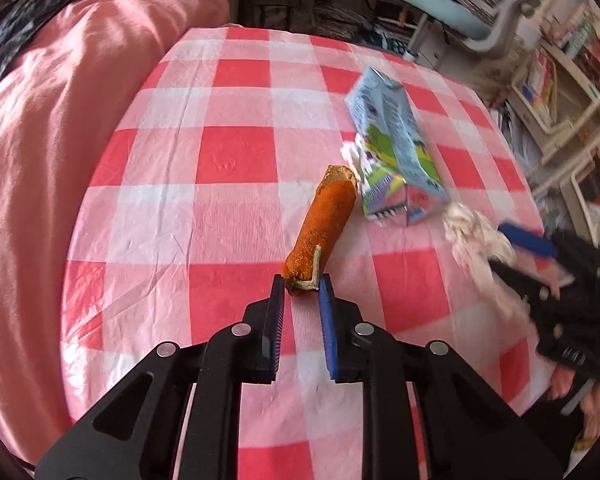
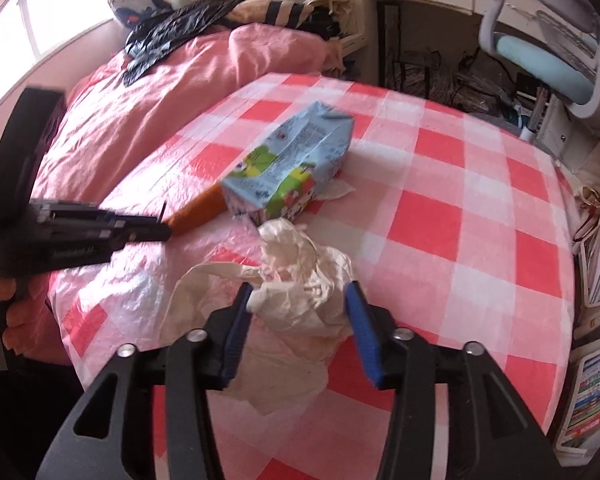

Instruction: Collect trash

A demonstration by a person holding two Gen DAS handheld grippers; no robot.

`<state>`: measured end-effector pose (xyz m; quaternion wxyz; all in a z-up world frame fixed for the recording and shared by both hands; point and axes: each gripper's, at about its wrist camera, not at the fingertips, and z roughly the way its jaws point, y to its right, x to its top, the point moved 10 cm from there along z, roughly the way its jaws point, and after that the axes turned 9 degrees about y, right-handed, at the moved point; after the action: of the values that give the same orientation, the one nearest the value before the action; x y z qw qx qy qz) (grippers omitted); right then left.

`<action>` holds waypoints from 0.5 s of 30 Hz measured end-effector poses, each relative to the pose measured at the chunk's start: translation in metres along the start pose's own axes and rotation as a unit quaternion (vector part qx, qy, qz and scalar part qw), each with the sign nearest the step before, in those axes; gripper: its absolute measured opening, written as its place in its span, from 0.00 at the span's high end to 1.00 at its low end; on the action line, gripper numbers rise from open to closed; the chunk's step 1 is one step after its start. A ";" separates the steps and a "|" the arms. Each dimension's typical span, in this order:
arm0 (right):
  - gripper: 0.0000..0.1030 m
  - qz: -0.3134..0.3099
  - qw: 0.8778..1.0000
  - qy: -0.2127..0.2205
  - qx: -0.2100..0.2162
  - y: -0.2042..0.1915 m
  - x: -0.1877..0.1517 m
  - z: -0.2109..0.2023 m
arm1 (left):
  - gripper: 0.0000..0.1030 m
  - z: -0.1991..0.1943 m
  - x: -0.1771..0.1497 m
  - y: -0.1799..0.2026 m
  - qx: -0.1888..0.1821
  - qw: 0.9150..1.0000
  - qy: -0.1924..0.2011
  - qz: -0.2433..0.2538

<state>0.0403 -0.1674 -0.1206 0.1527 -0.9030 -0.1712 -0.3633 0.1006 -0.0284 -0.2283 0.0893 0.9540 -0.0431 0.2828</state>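
Note:
An orange crumbed stick (image 1: 324, 224) lies on the red-and-white check tablecloth (image 1: 220, 160). My left gripper (image 1: 302, 292) is shut on its near end, a pad against each side. Just right of the stick lies a flattened light-blue drink carton (image 1: 392, 140), with a small white scrap (image 1: 354, 154) at its edge. In the right wrist view, a crumpled white tissue wad (image 2: 300, 280) lies in front of the carton (image 2: 292, 160). My right gripper (image 2: 299, 300) stands open astride the wad, its pads at the wad's sides. At the left there, the left gripper (image 2: 156, 228) meets the stick (image 2: 198, 210).
A pink blanket (image 1: 60, 120) covers the bed left of the table, with a black plastic bag (image 2: 168, 32) on it. A light-blue office chair (image 2: 540, 60) and a desk stand behind. Book-filled shelves (image 2: 596, 400) line the right side. A hand (image 2: 4, 292) holds the left gripper.

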 end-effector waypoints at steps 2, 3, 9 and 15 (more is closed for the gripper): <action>0.27 0.016 1.000 0.008 -0.004 0.005 0.004 0.000 | 0.66 -0.004 -0.001 0.003 0.015 1.000 0.003 0.024; 0.26 0.026 1.000 0.010 -0.002 0.006 0.005 0.000 | 0.53 -0.006 0.000 0.005 0.021 0.999 0.009 0.031; 0.26 0.056 0.998 -0.011 0.000 0.011 -0.001 0.013 | 0.45 0.002 0.007 0.010 0.037 0.998 0.017 0.047; 0.26 0.049 0.999 -0.022 0.006 0.004 -0.005 0.020 | 0.45 0.009 0.011 0.006 0.044 0.998 0.018 0.035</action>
<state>0.0509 -0.1642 -0.1381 0.1718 -0.9172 -0.1326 -0.3342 0.1137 -0.0361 -0.2286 0.0379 0.9497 -0.0626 0.3046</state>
